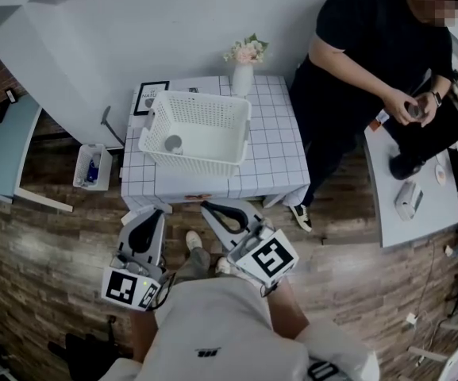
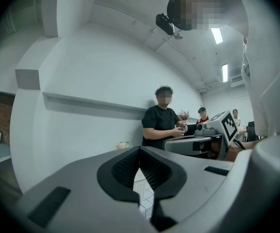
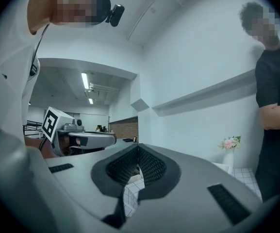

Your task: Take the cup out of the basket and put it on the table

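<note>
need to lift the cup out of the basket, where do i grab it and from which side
Likely the rim, from straight above: the cup seems to stand mouth-up in the basket's near-left corner, and the tall walls block a side approach. One jaw inside the mouth, one outside. The left gripper is nearer.

Held low and close before the person's torso, the left tool (image 1: 156, 213) points straight to the far side. The right tool (image 1: 207, 206), just beside it, angles far-left. On each, the jaws meet at the tips with nothing between.
</note>
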